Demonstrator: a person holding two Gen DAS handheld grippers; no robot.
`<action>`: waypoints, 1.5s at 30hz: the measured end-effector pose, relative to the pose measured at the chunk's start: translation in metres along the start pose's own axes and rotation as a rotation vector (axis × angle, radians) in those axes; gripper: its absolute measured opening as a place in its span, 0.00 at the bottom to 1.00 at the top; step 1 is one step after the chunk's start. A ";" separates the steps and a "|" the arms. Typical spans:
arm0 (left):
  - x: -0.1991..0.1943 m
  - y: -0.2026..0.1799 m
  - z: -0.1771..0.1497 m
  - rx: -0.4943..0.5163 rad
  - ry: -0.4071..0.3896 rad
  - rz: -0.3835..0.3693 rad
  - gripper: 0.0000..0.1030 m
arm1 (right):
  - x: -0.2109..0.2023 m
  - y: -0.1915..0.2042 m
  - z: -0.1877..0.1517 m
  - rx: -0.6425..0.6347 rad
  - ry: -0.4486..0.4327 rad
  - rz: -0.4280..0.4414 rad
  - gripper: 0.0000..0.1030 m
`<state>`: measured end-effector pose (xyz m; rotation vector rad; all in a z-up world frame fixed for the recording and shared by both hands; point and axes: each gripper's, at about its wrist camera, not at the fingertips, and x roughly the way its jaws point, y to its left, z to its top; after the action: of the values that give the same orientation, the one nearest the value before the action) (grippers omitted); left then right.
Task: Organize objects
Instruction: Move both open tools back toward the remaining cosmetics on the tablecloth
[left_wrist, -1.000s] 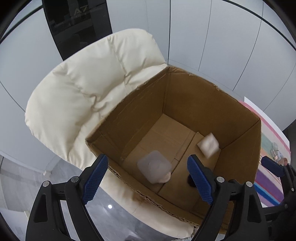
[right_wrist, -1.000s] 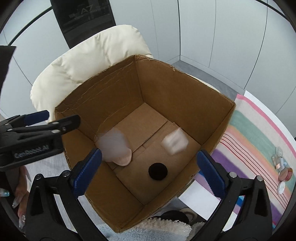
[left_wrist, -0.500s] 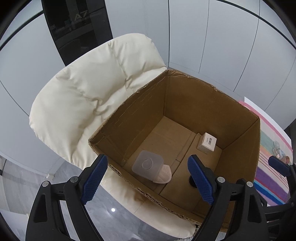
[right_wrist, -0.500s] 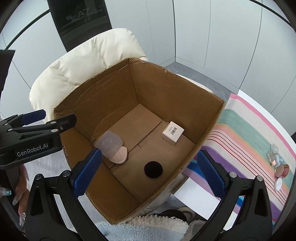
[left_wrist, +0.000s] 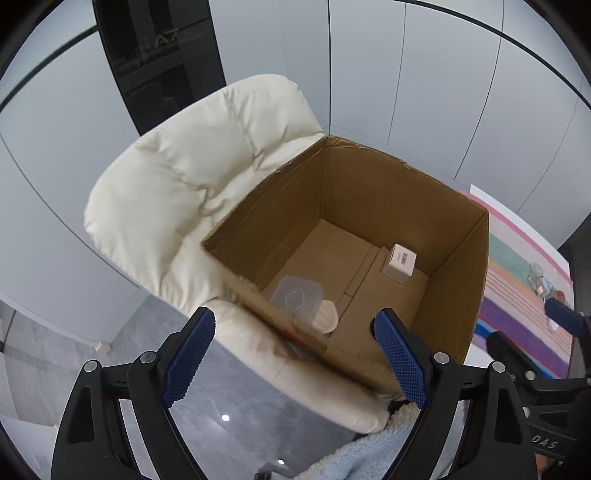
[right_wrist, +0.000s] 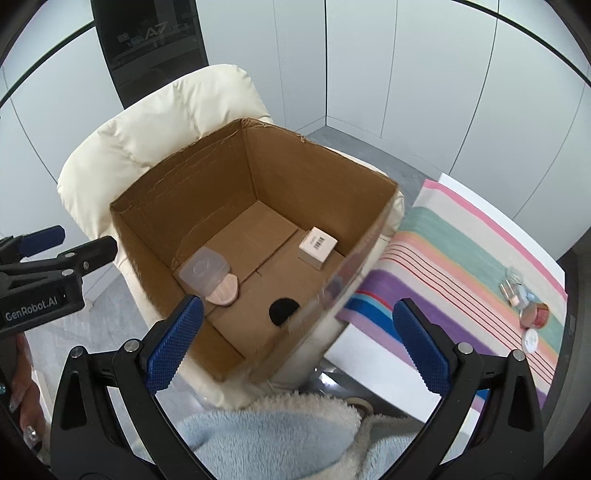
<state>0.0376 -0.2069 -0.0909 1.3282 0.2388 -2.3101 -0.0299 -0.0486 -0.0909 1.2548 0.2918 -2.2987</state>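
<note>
open brown cardboard box (right_wrist: 207, 206) on cream padded chair (right_wrist: 155, 122), flaps up, mouth upward. on box floor: small white carton with barcode label (right_wrist: 317, 246) near the far right wall, lying flat, long axis running diagonally toward the far wall; clear square plastic lid (right_wrist: 203, 268) tilted over a round pink wooden piece (right_wrist: 223, 293) at the left wall; black round disc (right_wrist: 282, 311) nearer the front. left gripper (left_wrist: 295, 354) above the box's near left rim, pitched steeply down, blue-padded jaws wide apart, nothing between. right gripper (right_wrist: 295, 343) over the near right corner, likewise pitched down, jaws wide, empty. striped cloth (right_wrist: 461, 266) on table at right, with small cosmetic items (right_wrist: 524, 302).
</note>
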 end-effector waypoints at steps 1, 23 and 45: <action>-0.002 0.000 -0.004 -0.001 0.001 0.001 0.87 | -0.004 0.000 -0.003 0.002 0.000 -0.002 1.00; -0.024 -0.019 -0.042 0.062 0.000 -0.054 0.87 | -0.066 -0.009 -0.045 0.042 -0.065 -0.019 1.00; -0.027 -0.151 -0.022 0.274 -0.032 -0.225 0.87 | -0.105 -0.140 -0.090 0.284 -0.074 -0.235 1.00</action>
<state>-0.0051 -0.0578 -0.0916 1.4569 0.0649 -2.6257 0.0096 0.1420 -0.0597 1.3253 0.0918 -2.6545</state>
